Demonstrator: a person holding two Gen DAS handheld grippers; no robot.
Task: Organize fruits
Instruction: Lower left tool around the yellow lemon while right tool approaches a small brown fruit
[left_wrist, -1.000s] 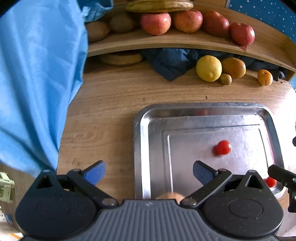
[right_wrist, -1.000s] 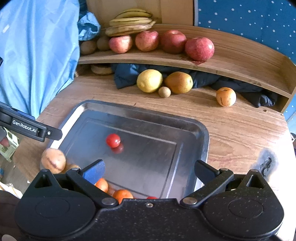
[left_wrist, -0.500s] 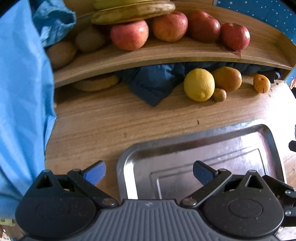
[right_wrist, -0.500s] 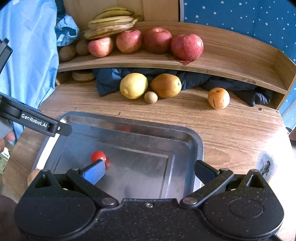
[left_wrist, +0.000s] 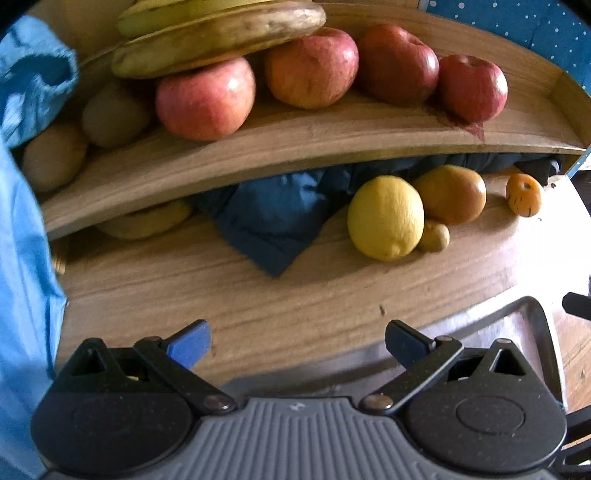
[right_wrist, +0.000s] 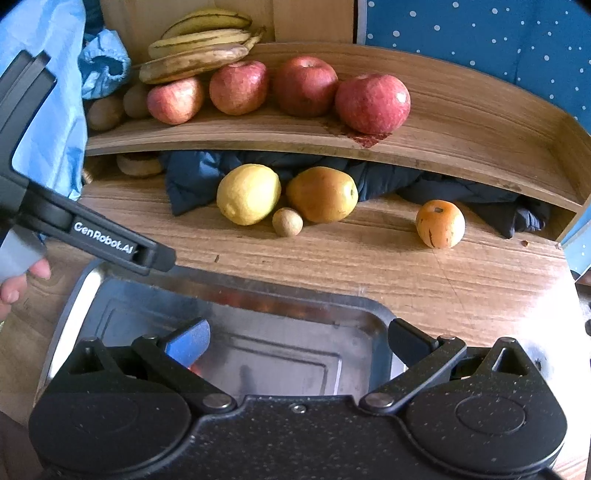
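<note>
Looking along the fingers, both tools are seen spread wide with nothing between them: the left gripper (left_wrist: 297, 338) is held over the bare wooden table (left_wrist: 258, 295), and the right gripper (right_wrist: 299, 339) is held over the near part of the metal tray (right_wrist: 373, 314). Something small and red is glimpsed in the tray just behind the blue pad (right_wrist: 188, 341); what it is cannot be told. Beyond the tray, a lemon (right_wrist: 248, 194), a small brown fruit (right_wrist: 287, 221) and an orange-yellow fruit (right_wrist: 322, 194) are grouped close together on the table, and a spotted orange fruit (right_wrist: 440, 223) is placed well apart to the right. A dark blue cloth (right_wrist: 195, 177) is tucked under the shelf (right_wrist: 461, 122). On the shelf, four red apples (right_wrist: 373, 103) are lined up, with bananas (right_wrist: 199, 48) resting on top at the left.
</note>
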